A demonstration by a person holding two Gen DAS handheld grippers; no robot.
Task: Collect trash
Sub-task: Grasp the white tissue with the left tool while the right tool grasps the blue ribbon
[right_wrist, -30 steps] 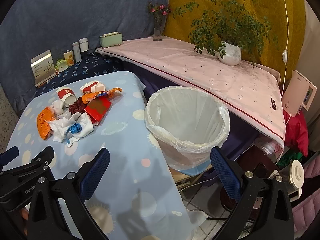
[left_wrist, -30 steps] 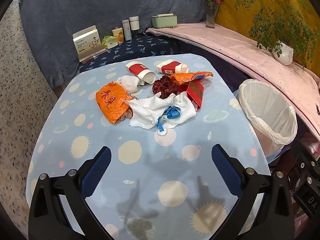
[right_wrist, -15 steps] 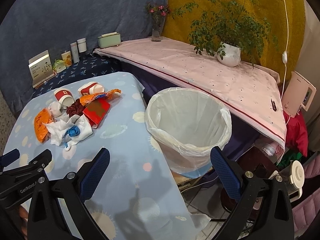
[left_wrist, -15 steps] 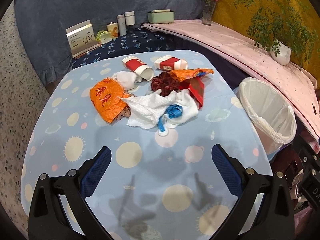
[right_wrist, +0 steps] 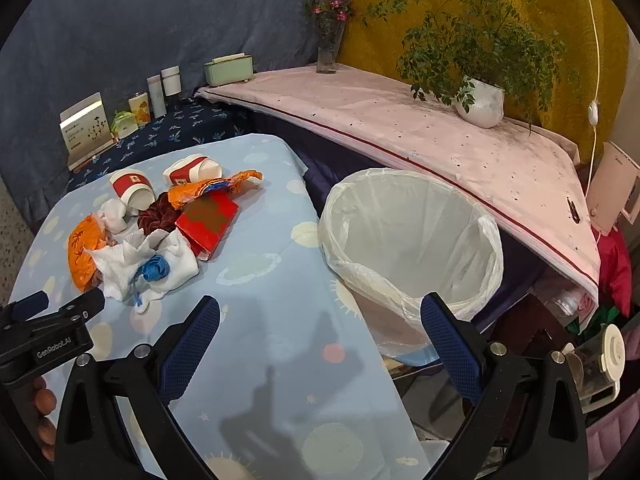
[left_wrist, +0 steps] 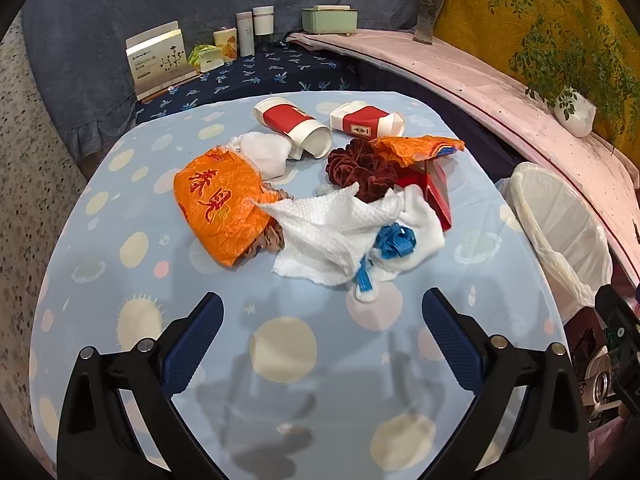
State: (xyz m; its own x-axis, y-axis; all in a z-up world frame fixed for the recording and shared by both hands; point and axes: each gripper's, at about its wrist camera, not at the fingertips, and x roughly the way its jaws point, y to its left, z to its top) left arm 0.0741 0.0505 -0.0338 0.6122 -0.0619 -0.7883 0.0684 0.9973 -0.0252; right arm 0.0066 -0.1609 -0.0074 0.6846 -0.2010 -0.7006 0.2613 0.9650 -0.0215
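Note:
A heap of trash lies mid-table: an orange wrapper [left_wrist: 218, 206], white paper towel [left_wrist: 320, 236], blue ribbon [left_wrist: 394, 242], dark red scrunchie [left_wrist: 358, 172], red box [left_wrist: 436, 188] and two red-and-white paper cups [left_wrist: 294, 124] on their sides. My left gripper [left_wrist: 322, 334] hangs open just short of the towel, holding nothing. The white-lined bin [right_wrist: 412, 248] stands off the table's right edge. My right gripper [right_wrist: 320, 336] is open and empty, between the table edge and the bin. The trash heap [right_wrist: 152, 240] shows at its left.
The table wears a light blue spotted cloth [left_wrist: 280, 360]. Behind it a dark shelf holds a card box [left_wrist: 158, 60], bottles [left_wrist: 256, 28] and a green case [left_wrist: 328, 20]. A pink-covered ledge [right_wrist: 440, 120] carries a potted plant [right_wrist: 480, 100] and a vase [right_wrist: 330, 48].
My left gripper has moved forward toward the trash heap, which now looks larger and nearer. The right gripper's view shifted only slightly; both stayed open.

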